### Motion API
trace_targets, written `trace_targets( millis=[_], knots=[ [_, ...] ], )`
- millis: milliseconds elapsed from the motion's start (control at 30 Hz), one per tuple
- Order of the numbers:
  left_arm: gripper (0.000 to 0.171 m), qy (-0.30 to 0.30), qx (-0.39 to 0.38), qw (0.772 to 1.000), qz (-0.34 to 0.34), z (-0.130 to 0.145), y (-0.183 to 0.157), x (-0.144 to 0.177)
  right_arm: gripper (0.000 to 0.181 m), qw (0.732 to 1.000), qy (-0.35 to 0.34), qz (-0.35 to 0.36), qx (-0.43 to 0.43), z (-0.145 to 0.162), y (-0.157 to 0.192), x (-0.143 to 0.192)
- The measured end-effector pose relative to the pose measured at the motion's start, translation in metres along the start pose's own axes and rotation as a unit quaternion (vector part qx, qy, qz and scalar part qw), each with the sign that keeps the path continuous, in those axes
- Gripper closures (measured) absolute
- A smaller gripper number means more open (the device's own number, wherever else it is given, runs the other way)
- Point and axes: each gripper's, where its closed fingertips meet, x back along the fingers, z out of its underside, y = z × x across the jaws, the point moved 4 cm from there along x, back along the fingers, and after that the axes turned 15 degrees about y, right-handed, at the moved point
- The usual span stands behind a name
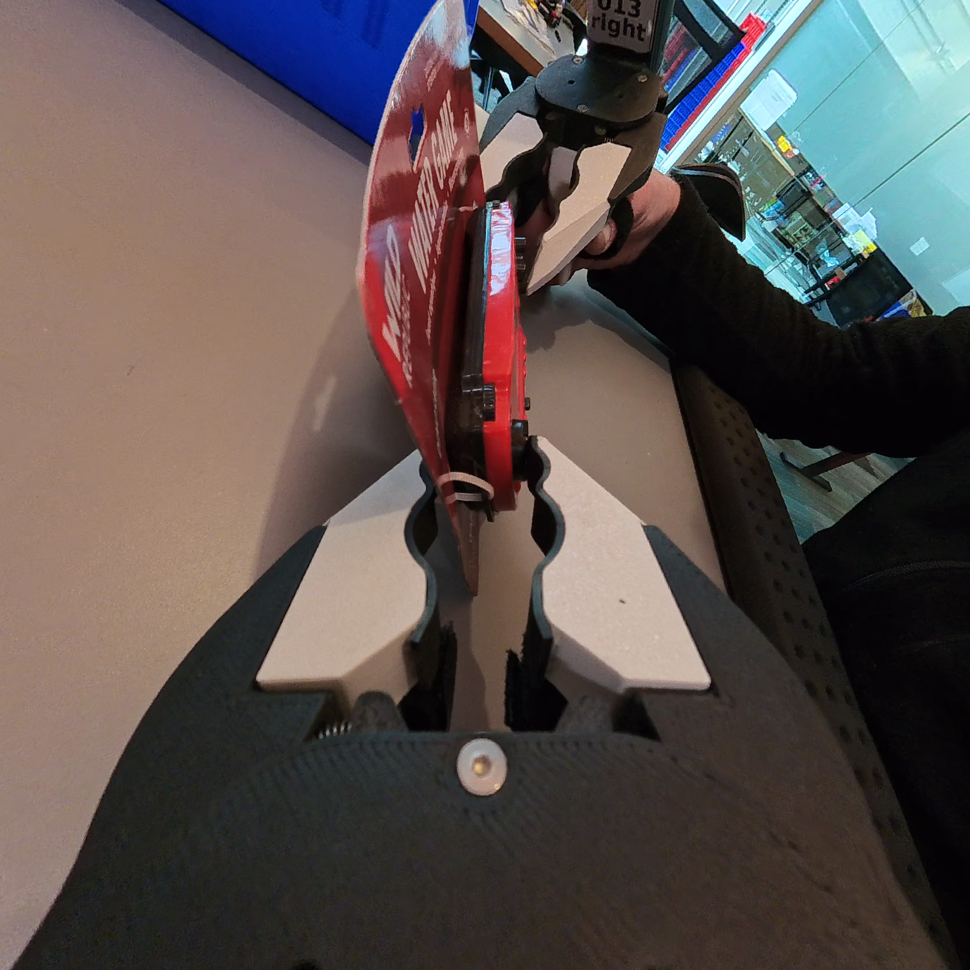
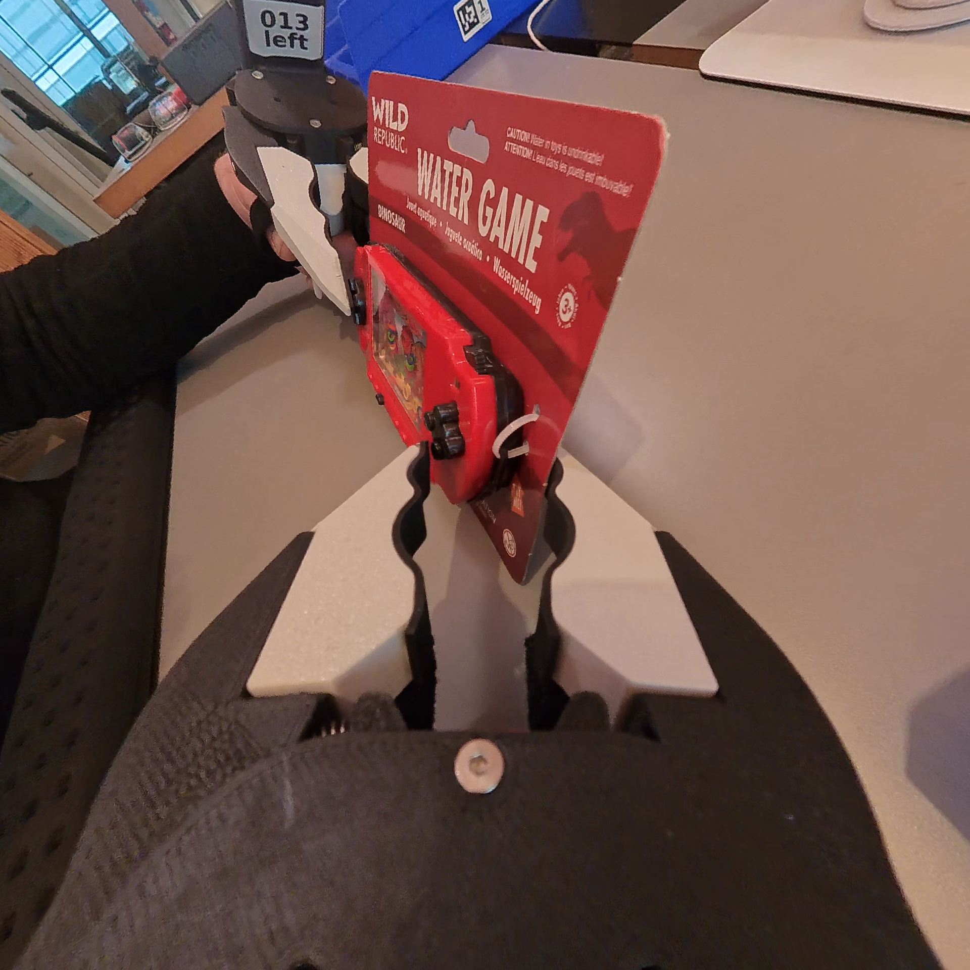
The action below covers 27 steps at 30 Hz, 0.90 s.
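As two tongs grip, one toy (image 2: 420, 367)

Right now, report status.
Left gripper and right gripper each clamp an end of the toy card. Card upright over table.

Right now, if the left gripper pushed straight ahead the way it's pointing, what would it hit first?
The left gripper is already shut on the red handheld toy tied to its red backing card. Past the toy, the right gripper at the far end looks next.
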Motion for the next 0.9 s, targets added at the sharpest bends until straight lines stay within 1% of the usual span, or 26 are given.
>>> trace_targets(
  millis=[100,233,300,400,533,667,767,833,900],
  knots=[
    [0.142,0.002,-0.001,1.000,-0.001,0.000,-0.001,-0.001,0.137,1.000,0.001,0.000,0.002,0.000,0.001,0.000],
    [0.142,0.002,-0.008,1.000,-0.010,-0.002,-0.002,0.000,0.139,1.000,-0.002,0.005,0.004,-0.001,0.001,0.001],
    [0.142,0.005,-0.024,0.999,-0.031,-0.003,-0.003,0.001,0.141,1.000,-0.010,0.010,0.009,-0.002,0.001,0.002],
    [0.143,0.027,-0.059,0.995,-0.073,-0.006,-0.008,0.002,0.142,1.000,-0.017,0.009,0.010,-0.004,0.001,0.004],
    [0.143,0.023,-0.077,0.992,-0.099,-0.014,-0.014,0.008,0.144,1.000,-0.021,0.010,0.011,-0.005,0.001,0.004],
    [0.142,0.024,-0.122,0.982,-0.146,-0.021,-0.020,0.014,0.144,0.998,-0.045,0.033,0.040,-0.012,0.003,0.009],
    [0.142,0.018,-0.124,0.980,-0.153,-0.026,-0.022,0.017,0.147,0.995,-0.064,0.047,0.062,-0.018,0.007,0.016],
    [0.142,0.009,-0.121,0.981,-0.149,-0.028,-0.023,0.019,0.148,0.994,-0.069,0.057,0.069,-0.020,0.008,0.019],
    [0.142,0.009,-0.129,0.979,-0.160,-0.029,-0.022,0.018,0.149,0.992,-0.069,0.072,0.076,-0.022,0.009,0.021]
  ],
)
